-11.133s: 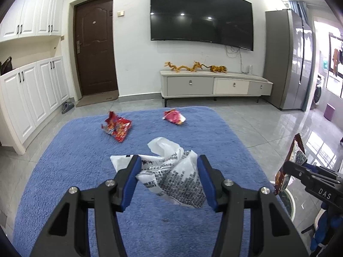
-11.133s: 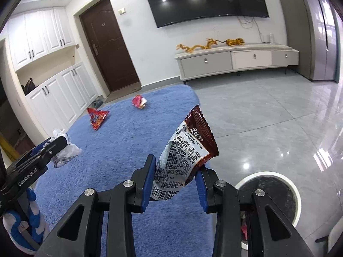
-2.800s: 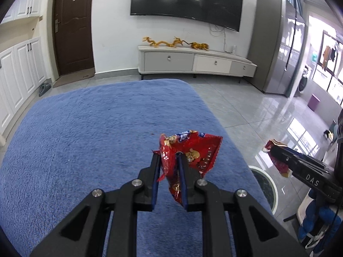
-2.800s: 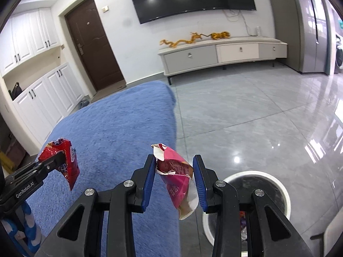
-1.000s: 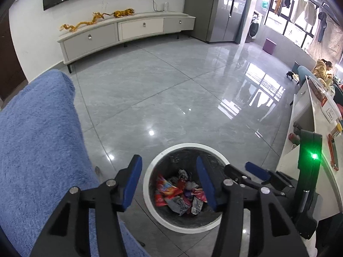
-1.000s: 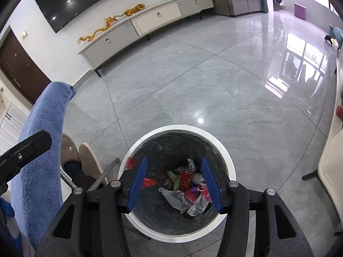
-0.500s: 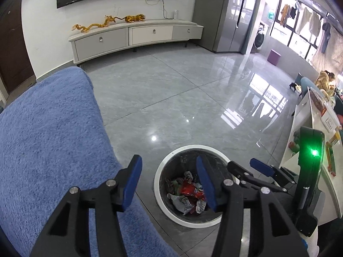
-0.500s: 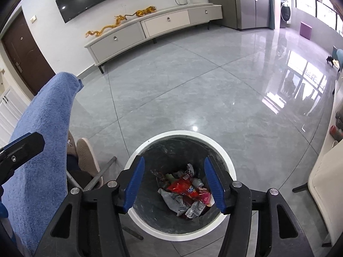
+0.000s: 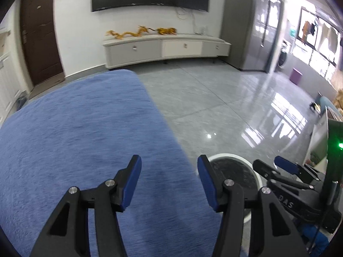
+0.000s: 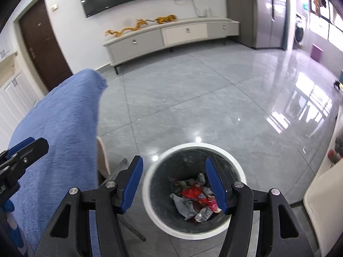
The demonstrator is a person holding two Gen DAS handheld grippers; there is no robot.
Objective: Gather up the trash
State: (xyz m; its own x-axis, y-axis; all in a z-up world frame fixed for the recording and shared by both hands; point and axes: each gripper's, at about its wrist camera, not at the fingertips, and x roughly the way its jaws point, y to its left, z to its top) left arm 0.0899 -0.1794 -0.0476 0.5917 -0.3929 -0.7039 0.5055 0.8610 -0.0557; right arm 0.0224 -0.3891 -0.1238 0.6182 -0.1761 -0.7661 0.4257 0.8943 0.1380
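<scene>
Both my left tool (image 9: pixel 169 177) and right tool (image 10: pixel 172 178) now gape empty, wrappers (image 10: pixel 196 194) dropped into the bin (image 10: pixel 150 192) below, collecting looks done.

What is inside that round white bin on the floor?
The bin holds crumpled snack wrappers: a red one on top, white printed ones and a pink one beside it. Whatever lies beneath that pile is covered. The right gripper hangs open above it, holding nothing.

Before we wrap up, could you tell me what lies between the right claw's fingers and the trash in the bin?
Nothing: in the right wrist view the open right claw hangs empty over the bin, wrappers at its bottom.
</scene>
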